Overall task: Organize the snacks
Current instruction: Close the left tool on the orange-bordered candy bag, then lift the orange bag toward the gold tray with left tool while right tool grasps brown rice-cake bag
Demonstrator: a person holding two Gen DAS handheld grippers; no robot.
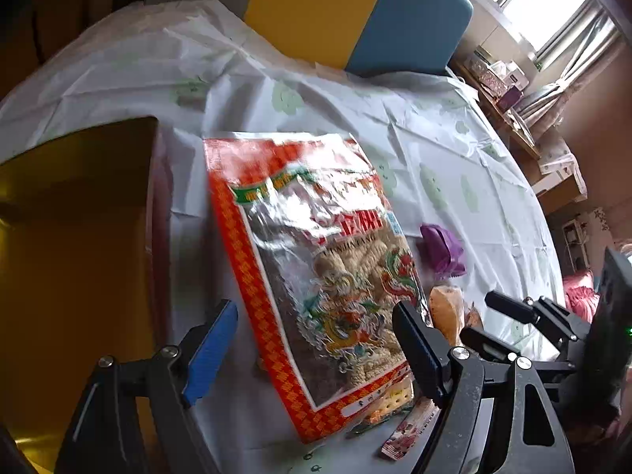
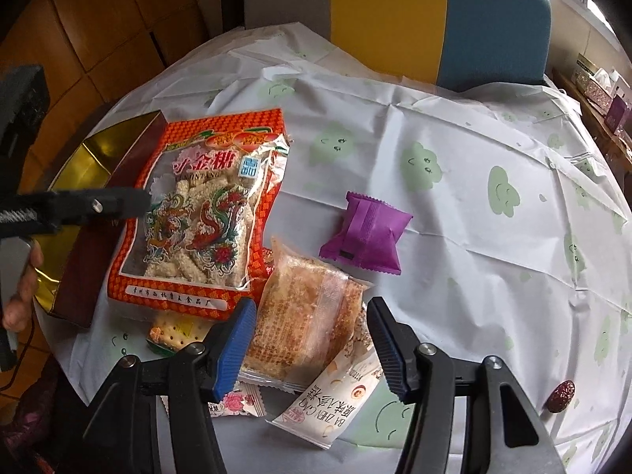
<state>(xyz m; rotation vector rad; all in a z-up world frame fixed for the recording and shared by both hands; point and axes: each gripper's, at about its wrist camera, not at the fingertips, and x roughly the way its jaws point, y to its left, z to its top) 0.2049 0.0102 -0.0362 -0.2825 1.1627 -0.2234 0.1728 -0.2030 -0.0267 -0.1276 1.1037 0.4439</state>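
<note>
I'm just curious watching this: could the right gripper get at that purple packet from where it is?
Probably yes. The right gripper is open, and the purple packet lies alone on the tablecloth beyond it. Only the clear-wrapped crispy snack lies between, low and flat, so passing above it looks easy.

One red dragon-print bag (image 2: 197, 213), one purple packet (image 2: 365, 233), one gold-lined box (image 2: 85, 158), one date (image 2: 561, 395).

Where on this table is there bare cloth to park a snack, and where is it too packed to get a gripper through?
Bare tablecloth runs behind and right of the purple packet, toward the chair, and on to the red date near the edge. It is crowded near-left: the big red bag leans on the gold box, with small packets overlapping beneath the right gripper.
</note>
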